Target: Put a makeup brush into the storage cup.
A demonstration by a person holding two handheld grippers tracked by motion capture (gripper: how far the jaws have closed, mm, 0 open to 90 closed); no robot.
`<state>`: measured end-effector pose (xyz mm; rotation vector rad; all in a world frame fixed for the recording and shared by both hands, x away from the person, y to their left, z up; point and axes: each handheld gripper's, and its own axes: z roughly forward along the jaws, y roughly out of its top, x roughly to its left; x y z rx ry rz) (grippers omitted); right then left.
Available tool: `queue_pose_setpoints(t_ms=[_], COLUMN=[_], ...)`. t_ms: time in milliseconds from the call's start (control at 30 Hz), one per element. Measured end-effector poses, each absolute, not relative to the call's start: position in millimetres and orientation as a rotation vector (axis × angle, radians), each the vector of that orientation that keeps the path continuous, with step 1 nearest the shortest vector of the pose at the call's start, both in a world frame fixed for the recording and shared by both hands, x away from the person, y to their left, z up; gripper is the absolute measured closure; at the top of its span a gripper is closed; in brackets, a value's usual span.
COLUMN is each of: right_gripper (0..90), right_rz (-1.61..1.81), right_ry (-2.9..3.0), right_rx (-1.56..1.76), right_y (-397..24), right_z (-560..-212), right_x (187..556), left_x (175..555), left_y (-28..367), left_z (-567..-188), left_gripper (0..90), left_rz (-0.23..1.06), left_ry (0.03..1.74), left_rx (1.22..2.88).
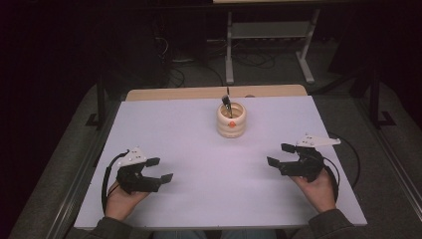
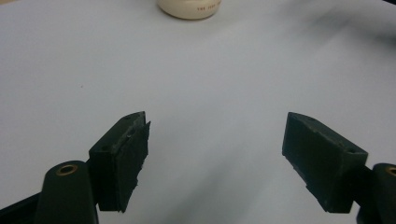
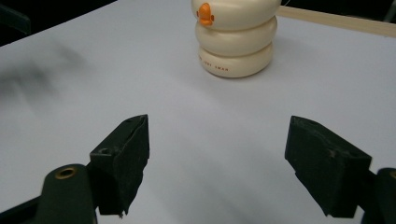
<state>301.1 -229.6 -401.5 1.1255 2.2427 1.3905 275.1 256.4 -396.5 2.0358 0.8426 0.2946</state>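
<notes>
Grippers at rest near the table's front edge, both empty. Left gripper [image 1: 159, 170]: jaws spread wide, nothing between them, bare white tabletop [image 1: 199, 164] beneath. Right gripper [image 1: 280, 155]: jaws likewise wide apart, nothing held.

Cream, ring-stacked ceramic holder with a small orange beak-like mark [image 1: 231, 119]: upright, well ahead of both sets of fingers, toward the table's far edge, roughly midway between the two hands. Ahead and to the right of the left fingers [image 2: 122, 158]; seen in the left gripper view at the top edge [image 2: 189, 8]. Ahead and to the left of the right fingers; seen in the right gripper view straight beyond the open jaws, slightly left of the midline [image 3: 235, 39].

Dark slender tool [image 1: 227, 103] standing in the holder's mouth, long axis near vertical, tilted slightly, top end poking above the rim. Too small to identify.

Judgement: neither hand clearly nearer; right gripper appears already aimed at the holder, so probably better placed for the reach. Coming move likely a forward and inward reach, then a grasp from above along the tool's upright axis, or across the holder's round body, jaws already wide enough for the tool.
</notes>
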Motion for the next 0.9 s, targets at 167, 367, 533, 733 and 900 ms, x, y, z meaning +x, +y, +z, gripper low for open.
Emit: queue_pose_setpoints(t_ms=[167,367,533,733,900], right_gripper=[20.9,19.5,18.3,16.9,16.4], right_rz=[1.391,1.388,1.384,1.383,1.377], right_ry=[2.238,2.231,2.223,2.209,2.210], right_rx=[1.132,1.132,1.142,1.155,1.152], right_y=[-232,-233,-235,-239,-240], right_z=[-404,-405,-406,-408,-410], right_x=[297,293,290,286,283], left_x=[274,272,270,267,265], left_y=[259,262,264,265,264], left_z=[-399,-400,-401,-403,-403], left_gripper=[21.3,20.8,20.4,19.6,19.1], left_rz=[0.297,0.303,0.300,0.301,0.305], left_ry=[0.841,0.840,0.850,0.841,0.842], left_rx=[2.042,2.040,2.033,2.044,2.043])
